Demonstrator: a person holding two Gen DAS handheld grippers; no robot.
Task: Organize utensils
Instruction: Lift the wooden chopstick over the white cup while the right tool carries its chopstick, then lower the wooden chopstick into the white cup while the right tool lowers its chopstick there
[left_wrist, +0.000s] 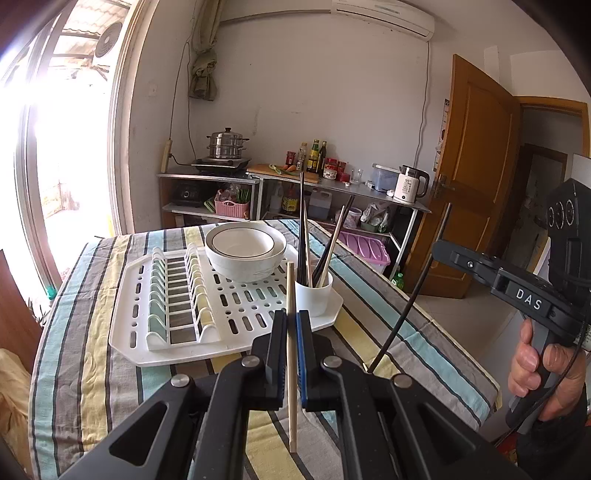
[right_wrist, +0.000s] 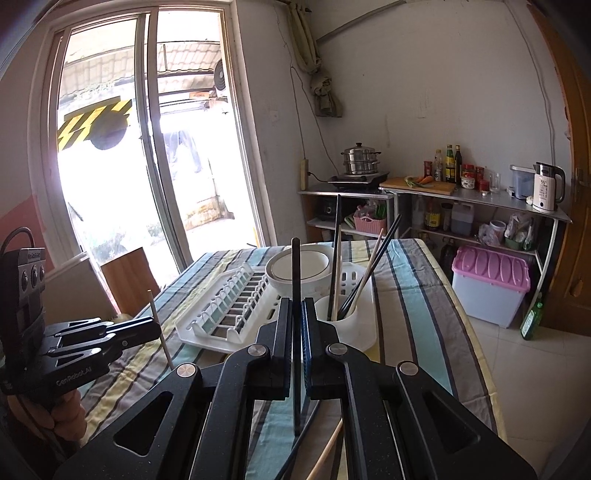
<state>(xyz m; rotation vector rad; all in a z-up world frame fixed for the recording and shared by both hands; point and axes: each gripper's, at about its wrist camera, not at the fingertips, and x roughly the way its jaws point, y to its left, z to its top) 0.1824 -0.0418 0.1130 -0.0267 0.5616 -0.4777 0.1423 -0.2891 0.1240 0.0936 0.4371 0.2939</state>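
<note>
At lower centre, a pale wooden chopstick (left_wrist: 291, 354) is clamped upright by the left gripper (left_wrist: 291, 325); a black chopstick (right_wrist: 296, 332) is pinched likewise by the right gripper (right_wrist: 296, 314). Beyond, at mid-frame, the white cylindrical cup (left_wrist: 314, 297) holding chopsticks stands on the white perforated plastic drying tray (left_wrist: 147, 347), beside a white bowl (left_wrist: 245, 254).

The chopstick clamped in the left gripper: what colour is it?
Pale, light wood colour; the left wrist view shows it best.

Bright glass door (right_wrist: 147, 147), white walls (left_wrist: 332, 92).
</note>
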